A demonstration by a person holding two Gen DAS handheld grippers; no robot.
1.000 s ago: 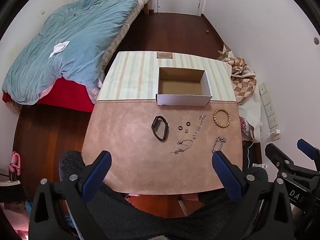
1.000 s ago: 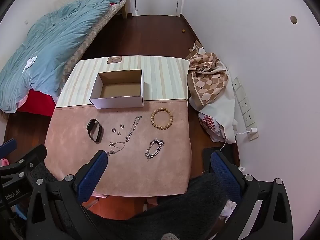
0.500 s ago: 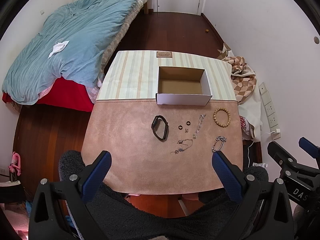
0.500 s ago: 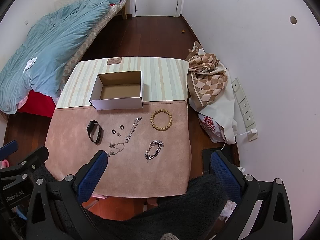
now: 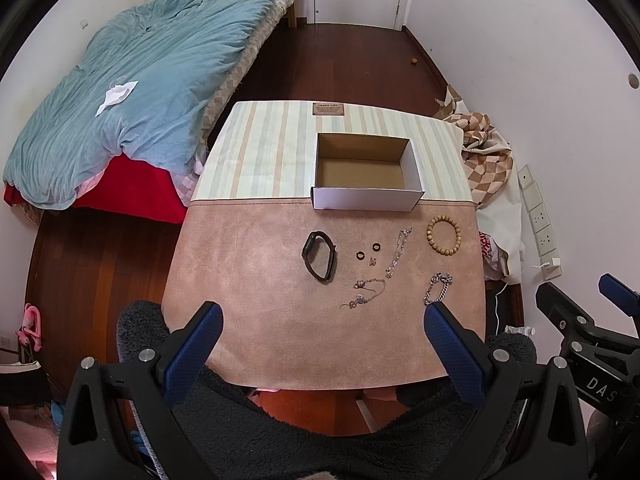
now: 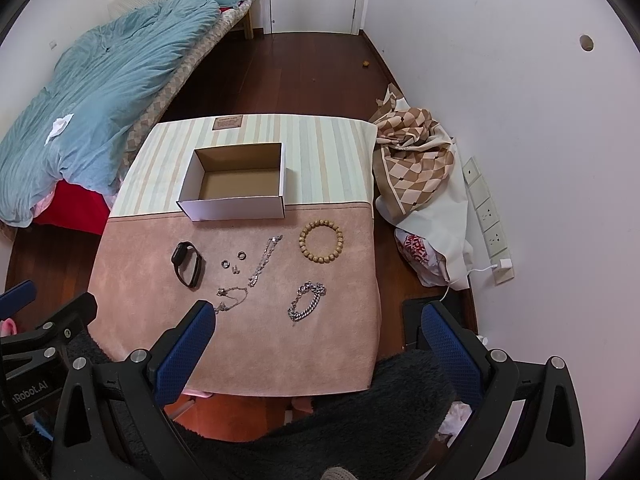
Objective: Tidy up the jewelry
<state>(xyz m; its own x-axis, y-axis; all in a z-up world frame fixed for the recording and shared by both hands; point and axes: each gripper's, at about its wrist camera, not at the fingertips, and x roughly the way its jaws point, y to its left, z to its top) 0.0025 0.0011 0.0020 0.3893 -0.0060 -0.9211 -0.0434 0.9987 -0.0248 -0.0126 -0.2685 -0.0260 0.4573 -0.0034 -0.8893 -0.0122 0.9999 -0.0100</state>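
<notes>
An open white cardboard box stands empty at the table's middle. In front of it on the pink cloth lie a black wristband, two small rings, a thin silver chain, a second thin chain, a thick silver bracelet and a wooden bead bracelet. My left gripper and right gripper are open and empty, held above the table's near edge.
A bed with a blue duvet stands to the left. A checkered cloth pile and a wall power strip are to the right. Dark fleece lies below the grippers. Dark wooden floor surrounds the table.
Both grippers have shifted only slightly; the right one has moved a little closer to the table. Nothing on the table has moved.
</notes>
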